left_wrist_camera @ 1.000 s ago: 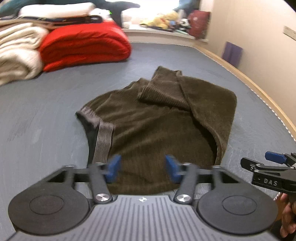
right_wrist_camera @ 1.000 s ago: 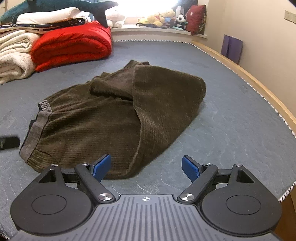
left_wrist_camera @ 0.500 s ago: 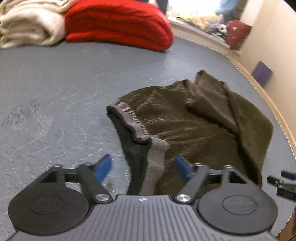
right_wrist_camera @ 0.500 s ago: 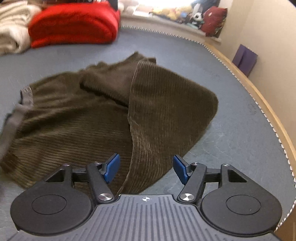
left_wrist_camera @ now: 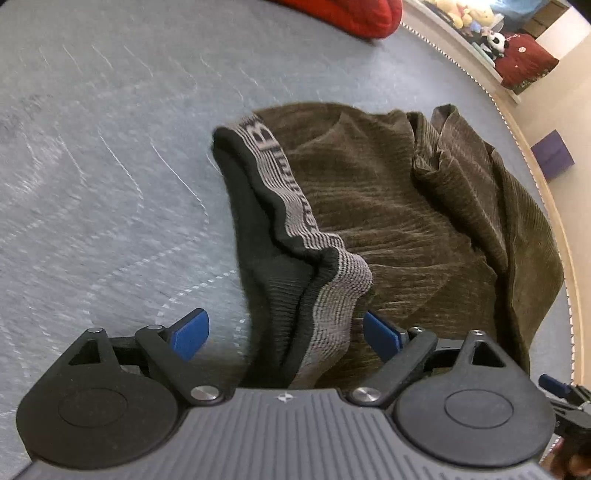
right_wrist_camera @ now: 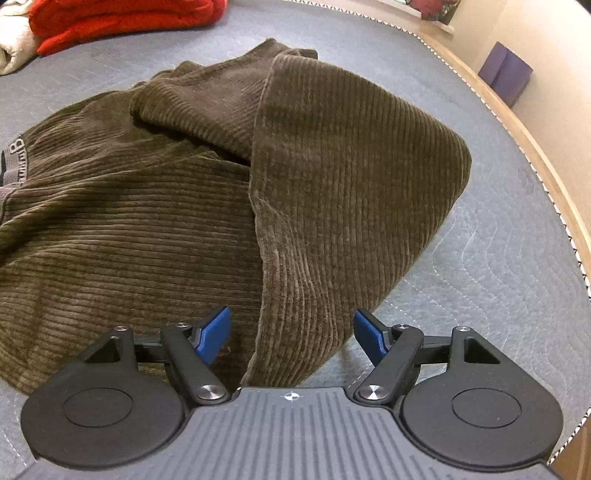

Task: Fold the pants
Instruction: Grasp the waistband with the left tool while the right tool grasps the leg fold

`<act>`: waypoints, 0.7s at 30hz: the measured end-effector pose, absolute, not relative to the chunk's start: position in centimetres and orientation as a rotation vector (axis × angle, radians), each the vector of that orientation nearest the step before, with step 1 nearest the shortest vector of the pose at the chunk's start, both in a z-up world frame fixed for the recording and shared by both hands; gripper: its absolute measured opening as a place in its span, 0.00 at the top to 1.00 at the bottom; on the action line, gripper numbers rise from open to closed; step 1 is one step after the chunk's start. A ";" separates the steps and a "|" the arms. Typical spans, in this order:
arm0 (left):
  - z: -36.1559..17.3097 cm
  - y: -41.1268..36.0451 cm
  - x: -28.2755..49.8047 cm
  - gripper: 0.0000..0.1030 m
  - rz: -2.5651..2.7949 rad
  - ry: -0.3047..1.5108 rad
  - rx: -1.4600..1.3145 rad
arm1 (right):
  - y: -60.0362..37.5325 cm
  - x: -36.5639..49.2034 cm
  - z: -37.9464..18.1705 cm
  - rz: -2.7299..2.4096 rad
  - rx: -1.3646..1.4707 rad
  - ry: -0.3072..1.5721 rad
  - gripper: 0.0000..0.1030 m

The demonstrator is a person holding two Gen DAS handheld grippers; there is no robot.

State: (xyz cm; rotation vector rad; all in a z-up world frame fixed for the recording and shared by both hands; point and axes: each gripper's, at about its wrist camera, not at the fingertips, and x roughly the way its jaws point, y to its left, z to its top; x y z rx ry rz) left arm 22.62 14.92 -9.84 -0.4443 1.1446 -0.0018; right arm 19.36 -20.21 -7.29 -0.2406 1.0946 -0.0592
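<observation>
Lying near pants, red blanket, purple box, mattress otherwise bare

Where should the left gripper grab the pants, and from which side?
Probably the striped waistband, from above at the near end. There it humps up off the mattress in a raised ridge, running lengthwise through the left gripper, whose jaws are opening and not yet touching it; they would close across it.

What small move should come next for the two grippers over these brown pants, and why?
Probably lower both and close. The left gripper is opening with the waistband between its pads, not yet pinched; the right gripper is also opening, straddling the folded leg's edge. Both parts of the pants sit in the gaps, unheld.
</observation>
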 end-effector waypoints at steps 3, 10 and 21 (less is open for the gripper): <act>-10.4 14.5 23.3 0.09 -0.007 1.157 -0.446 | -20.4 19.8 -7.6 -0.067 -0.232 1.111 0.27; -11.5 14.6 24.0 0.09 -0.007 1.166 -0.470 | -20.7 20.2 -8.3 -0.087 -0.229 1.129 0.27; -10.7 13.1 23.9 0.69 -0.116 1.114 -0.395 | -21.2 20.7 -9.3 -0.097 -0.211 1.164 0.74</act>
